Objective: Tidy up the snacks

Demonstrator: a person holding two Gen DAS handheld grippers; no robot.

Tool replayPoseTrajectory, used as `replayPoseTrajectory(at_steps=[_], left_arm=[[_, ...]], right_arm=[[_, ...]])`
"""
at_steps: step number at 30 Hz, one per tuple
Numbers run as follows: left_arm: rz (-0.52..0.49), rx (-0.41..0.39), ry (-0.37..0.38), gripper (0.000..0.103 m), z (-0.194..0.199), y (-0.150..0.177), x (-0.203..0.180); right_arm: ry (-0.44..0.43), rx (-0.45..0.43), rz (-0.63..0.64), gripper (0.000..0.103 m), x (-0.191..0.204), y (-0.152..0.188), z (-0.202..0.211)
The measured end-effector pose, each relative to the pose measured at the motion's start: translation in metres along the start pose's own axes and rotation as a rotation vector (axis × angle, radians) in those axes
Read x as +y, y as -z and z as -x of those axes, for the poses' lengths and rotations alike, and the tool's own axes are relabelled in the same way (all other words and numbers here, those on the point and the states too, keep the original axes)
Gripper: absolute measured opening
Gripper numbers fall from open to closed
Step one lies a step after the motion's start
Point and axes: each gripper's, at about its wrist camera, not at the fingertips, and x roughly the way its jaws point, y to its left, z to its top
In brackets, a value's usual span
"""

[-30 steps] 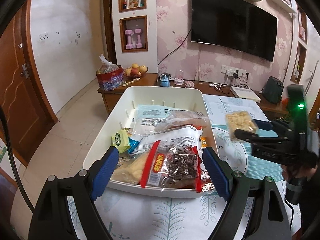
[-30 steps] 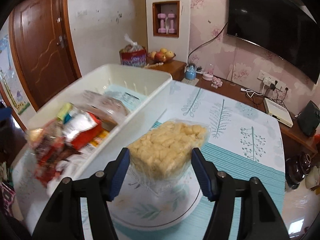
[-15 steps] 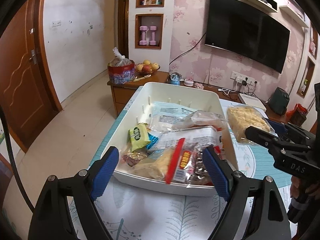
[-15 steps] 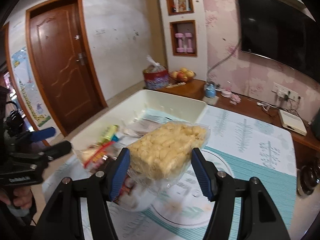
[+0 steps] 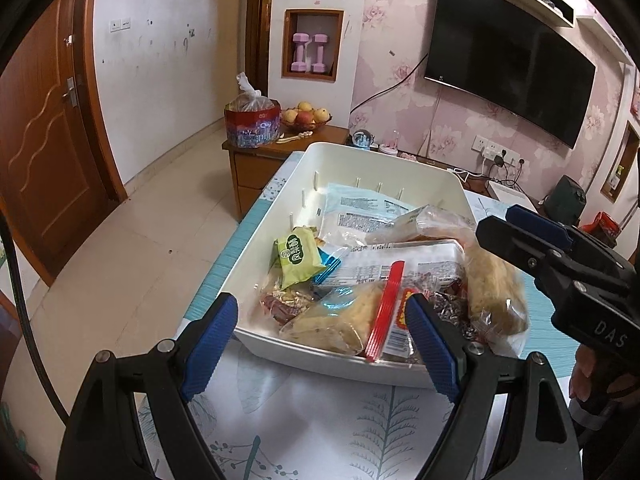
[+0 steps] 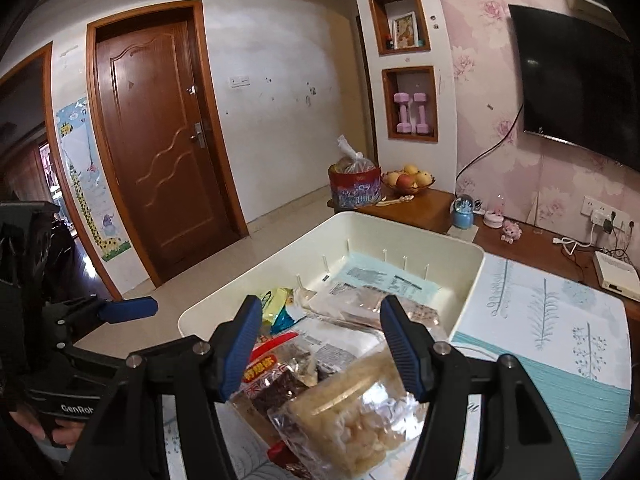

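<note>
A white bin [image 5: 384, 160] on the table holds several snack packs, among them a green pack [image 5: 298, 254] and a red-edged bag [image 5: 384, 312]. My left gripper [image 5: 322, 344] stands open just short of the bin's near wall, with nothing between its pads. My right gripper [image 6: 322, 348] is shut on a clear bag of yellow puffed snack [image 6: 352, 412]. That bag sags low between the pads over the bin's [image 6: 400, 224] near end. From the left wrist the same bag [image 5: 492, 292] hangs under the right gripper's fingers [image 5: 536, 222] at the bin's near right corner.
The table wears a leaf-print cloth [image 5: 380, 420] with a teal band [image 6: 560, 384] to the right of the bin. Beyond the bin stands a low wooden cabinet [image 5: 256, 160] with a fruit bowl [image 5: 306, 116] and a red bag [image 5: 252, 122]. A hand [image 6: 60, 436] grips the left tool.
My right gripper has carried the yellow bag from above the table's plate leftward over the bin's near end, and the bag now sags lower. My left gripper has drawn back and left.
</note>
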Motion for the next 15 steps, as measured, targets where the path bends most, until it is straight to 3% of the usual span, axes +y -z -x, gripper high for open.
replayPoseTrajectory(at_steps=[7,15], left_arm=[[-0.020,0.002,0.016,0.085,0.015,0.007,-0.005],[-0.052,0.031,0.075,0.085,0.048,0.023,-0.013]], right_arm=[[0.029,0.009,-0.068,0.062,0.001,0.007,0.015],[0.178,0.011,-0.095,0.065,0.016,0.030,0.076]])
